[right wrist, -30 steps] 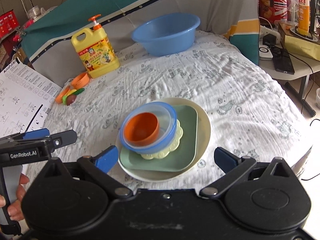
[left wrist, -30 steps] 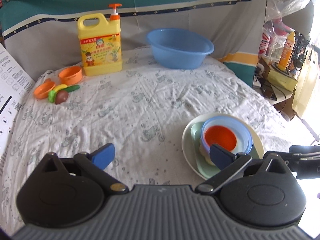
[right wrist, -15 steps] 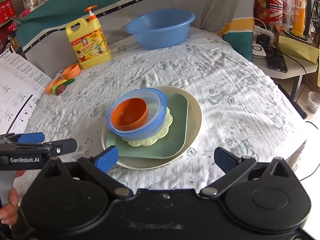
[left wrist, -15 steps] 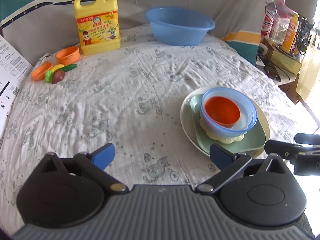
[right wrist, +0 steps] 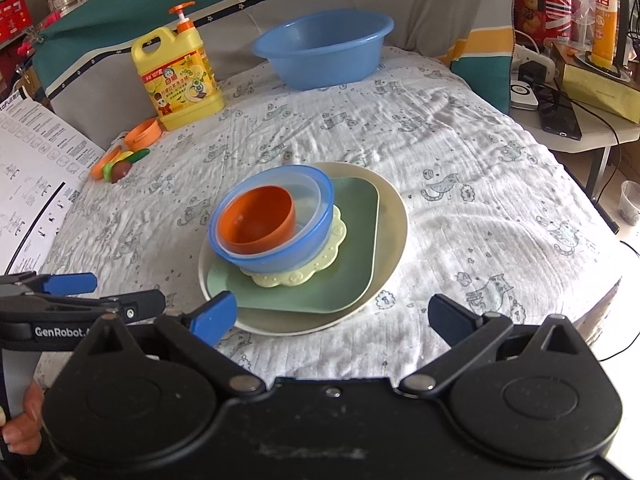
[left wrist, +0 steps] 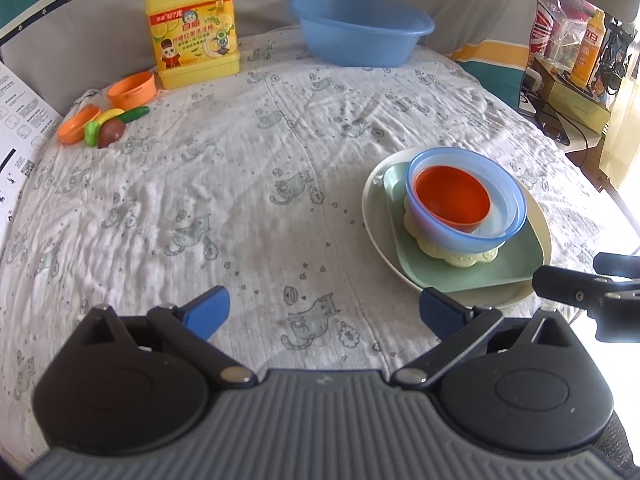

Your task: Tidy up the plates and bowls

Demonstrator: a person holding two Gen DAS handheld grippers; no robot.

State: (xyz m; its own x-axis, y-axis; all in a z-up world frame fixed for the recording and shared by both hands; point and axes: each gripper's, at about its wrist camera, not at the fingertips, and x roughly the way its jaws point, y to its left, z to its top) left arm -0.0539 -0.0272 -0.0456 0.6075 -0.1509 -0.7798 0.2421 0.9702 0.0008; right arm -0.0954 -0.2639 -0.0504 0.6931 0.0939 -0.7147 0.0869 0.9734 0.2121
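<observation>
Through my left wrist camera, my left gripper hangs above the cat-print cloth with its blue-tipped fingers spread wide and nothing between them. To the right of it sits the stack: an orange bowl nested inside a blue bowl, which rests on a scalloped pale yellow plate, on a square green plate, on a round cream plate. At the far edge stand a yellow detergent jug and a blue basin; small orange cups and toy vegetables lie at the far left. My right gripper's fingers poke in from the right edge, just beside the cream plate.

Through my right wrist camera, my right gripper is also spread open and empty, its left fingertip over the near rim of the cream plate; I cannot tell whether it touches. The stack lies straight ahead, with the orange bowl off-centre toward the left inside the blue bowl. My left gripper shows at the left, held by my hand.
</observation>
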